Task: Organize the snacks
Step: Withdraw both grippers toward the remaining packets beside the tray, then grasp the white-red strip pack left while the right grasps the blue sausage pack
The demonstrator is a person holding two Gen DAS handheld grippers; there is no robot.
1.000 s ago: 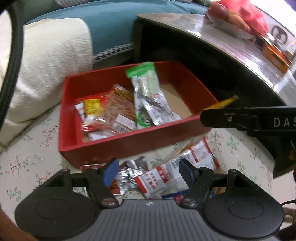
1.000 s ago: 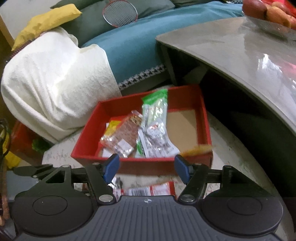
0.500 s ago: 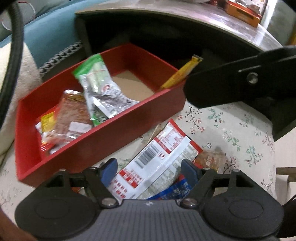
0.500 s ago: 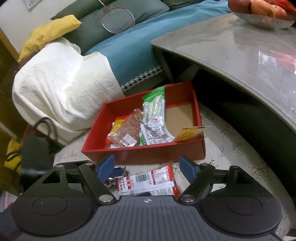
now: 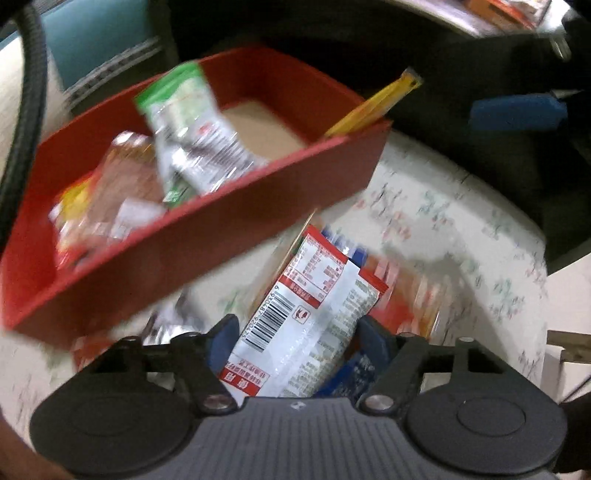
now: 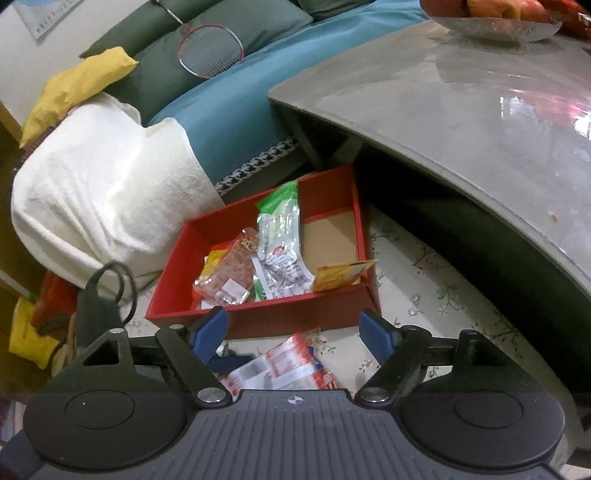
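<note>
A red box (image 6: pixel 295 319) sits on a floral cloth and holds several snack packets, with a yellow packet (image 6: pixel 341 274) leaning on its right wall. My left gripper (image 5: pixel 299 341) is open, its blue fingers on either side of a red-and-white snack packet (image 5: pixel 314 314) lying on the cloth in front of the box (image 5: pixel 184 254); blur hides any contact. More packets lie under it. My right gripper (image 6: pixel 295 328) is open and empty, raised above the box's near wall. The red-and-white packet (image 6: pixel 280 367) shows below it.
A grey curved table (image 6: pixel 461 107) with a fruit bowl (image 6: pixel 498 22) overhangs the box on the right. A white blanket (image 6: pixel 99 192) and blue sofa (image 6: pixel 236 107) lie behind. The floral cloth (image 5: pixel 461 229) extends right of the packets.
My left gripper has dropped lower and closer over the red-and-white packet, which now lies between its fingers. My right gripper has pulled up and back from the box, leaving the yellow packet there.
</note>
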